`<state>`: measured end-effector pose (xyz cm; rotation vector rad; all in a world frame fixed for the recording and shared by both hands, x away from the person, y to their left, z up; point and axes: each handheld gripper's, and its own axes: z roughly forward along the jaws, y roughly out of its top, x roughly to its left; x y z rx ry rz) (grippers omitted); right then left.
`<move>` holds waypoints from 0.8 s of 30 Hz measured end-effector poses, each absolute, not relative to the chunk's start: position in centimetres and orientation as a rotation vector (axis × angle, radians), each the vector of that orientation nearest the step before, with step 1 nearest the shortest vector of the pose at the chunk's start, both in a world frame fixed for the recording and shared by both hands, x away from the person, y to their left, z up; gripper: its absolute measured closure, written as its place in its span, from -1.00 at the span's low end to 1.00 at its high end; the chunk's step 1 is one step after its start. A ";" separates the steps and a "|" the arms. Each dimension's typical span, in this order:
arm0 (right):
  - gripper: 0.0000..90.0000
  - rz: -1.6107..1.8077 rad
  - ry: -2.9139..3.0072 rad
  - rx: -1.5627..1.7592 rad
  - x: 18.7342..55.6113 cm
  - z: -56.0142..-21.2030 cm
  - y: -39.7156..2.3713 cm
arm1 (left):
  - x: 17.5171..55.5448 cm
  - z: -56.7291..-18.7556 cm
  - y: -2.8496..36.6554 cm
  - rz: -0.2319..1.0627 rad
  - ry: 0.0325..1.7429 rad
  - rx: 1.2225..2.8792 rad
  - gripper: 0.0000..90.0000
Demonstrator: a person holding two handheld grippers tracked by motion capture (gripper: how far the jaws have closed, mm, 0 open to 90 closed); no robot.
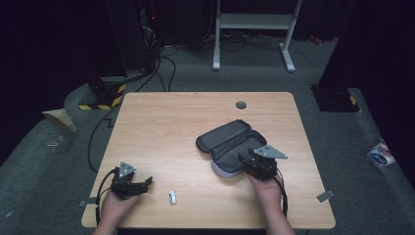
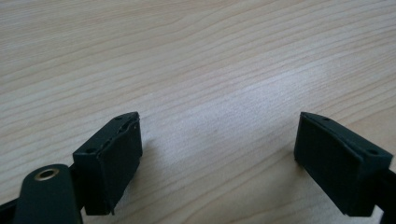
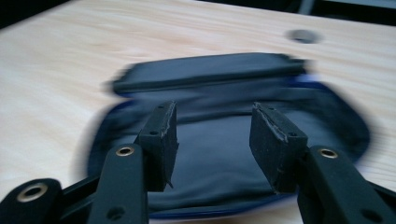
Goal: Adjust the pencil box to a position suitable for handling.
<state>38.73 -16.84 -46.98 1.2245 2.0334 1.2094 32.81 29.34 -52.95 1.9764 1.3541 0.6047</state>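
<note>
Over open case (image 3: 224, 154) | right gripper (image 3: 212, 140) jaws apart, empty | left gripper (image 2: 219, 158) wide, empty

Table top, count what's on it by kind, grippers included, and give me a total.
Case, open, dark: 1
Small metal piece: 1
Grippers, left gripper and right gripper: 2
Total: 4
</note>
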 end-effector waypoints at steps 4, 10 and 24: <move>0.14 1.124 1.977 1.284 40.5 -47.4 -18.9 | 32.3 -53.0 29.6 0.605 1.349 1.975 -0.64; 0.15 0.994 1.936 1.359 42.2 -48.3 -20.8 | 31.6 -52.9 29.7 0.602 1.349 1.977 -0.63; 0.47 1.033 2.028 1.409 42.4 -49.6 -20.7 | 31.3 -52.9 29.9 0.605 1.359 1.957 -0.55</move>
